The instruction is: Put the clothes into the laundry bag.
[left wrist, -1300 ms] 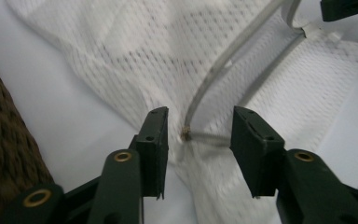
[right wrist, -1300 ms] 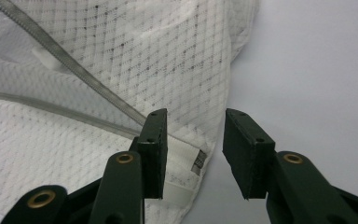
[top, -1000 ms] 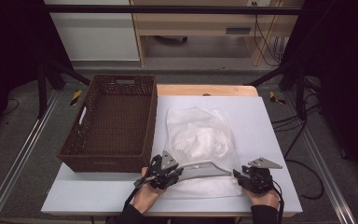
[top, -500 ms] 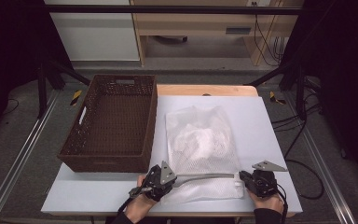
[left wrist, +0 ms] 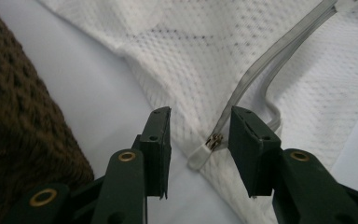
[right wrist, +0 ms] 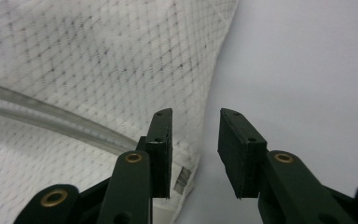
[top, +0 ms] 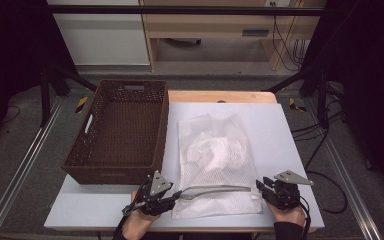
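Observation:
A white mesh laundry bag [top: 215, 150] lies flat on the table with white cloth bunched inside. Its grey zipper [top: 215, 190] runs along the near end. My left gripper [top: 176, 196] is at the zipper's left end, and its jaws have just been opening. In the left gripper view the gripper [left wrist: 199, 121] stands open with the zipper pull [left wrist: 213, 142] loose between the pads. My right gripper [top: 260, 187] is at the bag's near right corner; its jaws have also just been opening. In the right gripper view it [right wrist: 196, 123] is open over the bag's edge [right wrist: 186, 172].
A dark brown wicker basket [top: 122, 130] stands empty to the left of the bag, close beside my left gripper [left wrist: 18, 130]. The white tabletop [top: 285, 130] is bare to the right of the bag. Its front edge runs just behind both hands.
Both grippers have opened. The left hand has slid left along the bag's near end. The bag now lies stretched flatter toward the front edge.

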### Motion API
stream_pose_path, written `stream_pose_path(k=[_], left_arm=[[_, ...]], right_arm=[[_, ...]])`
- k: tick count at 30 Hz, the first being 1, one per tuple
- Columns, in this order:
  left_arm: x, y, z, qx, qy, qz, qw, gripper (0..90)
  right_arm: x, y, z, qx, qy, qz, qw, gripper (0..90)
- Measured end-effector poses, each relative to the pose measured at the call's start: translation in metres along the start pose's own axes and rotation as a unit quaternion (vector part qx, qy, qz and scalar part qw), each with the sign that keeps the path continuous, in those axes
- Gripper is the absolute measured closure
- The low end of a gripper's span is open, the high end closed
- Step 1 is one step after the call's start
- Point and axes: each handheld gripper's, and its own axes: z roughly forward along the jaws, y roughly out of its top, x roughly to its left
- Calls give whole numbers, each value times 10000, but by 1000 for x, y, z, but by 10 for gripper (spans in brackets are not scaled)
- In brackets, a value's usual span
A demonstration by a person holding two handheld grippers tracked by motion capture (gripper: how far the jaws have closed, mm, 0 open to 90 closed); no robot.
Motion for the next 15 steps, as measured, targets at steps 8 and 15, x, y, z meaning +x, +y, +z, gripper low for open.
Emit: stream_pose_path(k=[8,15], left_arm=[[4,-5,19,136,-61,-183,9997,586],[6,0,29,183,-70,-272,9994,619]], right_arm=[[-8,1,12,115,-35,148,9998,652],[-3,1,26,390,55,-5,9992,649]])
